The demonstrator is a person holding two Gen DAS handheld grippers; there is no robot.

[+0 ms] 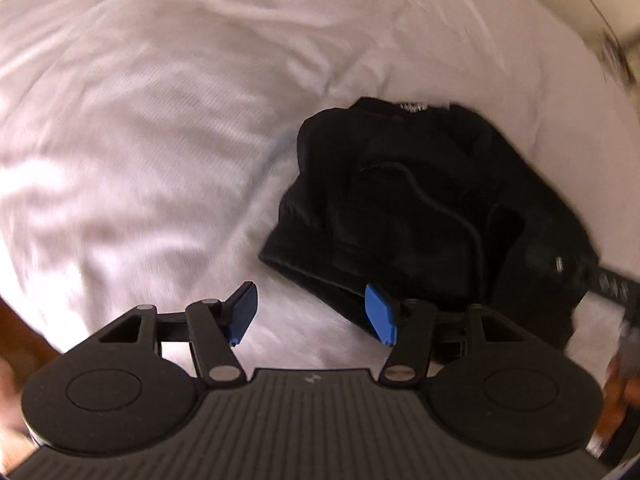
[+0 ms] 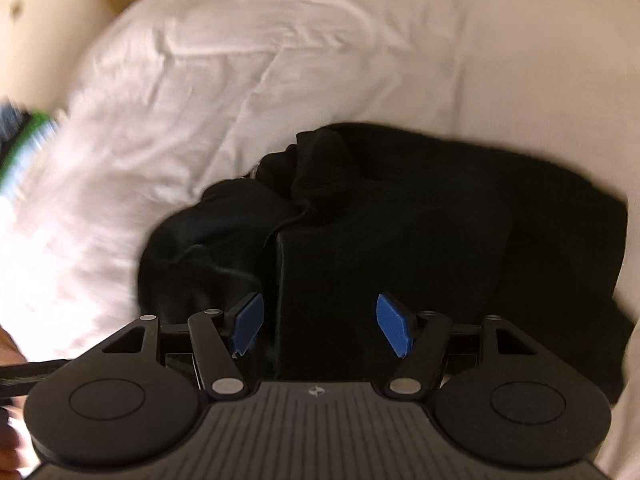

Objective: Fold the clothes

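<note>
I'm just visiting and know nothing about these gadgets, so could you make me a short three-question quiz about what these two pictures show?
1. True or false: the left gripper is clamped on the black garment.
2. What does the black garment lie on?
A. a wooden floor
B. a white bedsheet
C. a chair
3. Fill in the blank: the pads on the fingers of the right gripper are ____ in colour.

Key
1. False: its jaws stand apart, with only bedsheet between them.
2. B
3. blue
</note>
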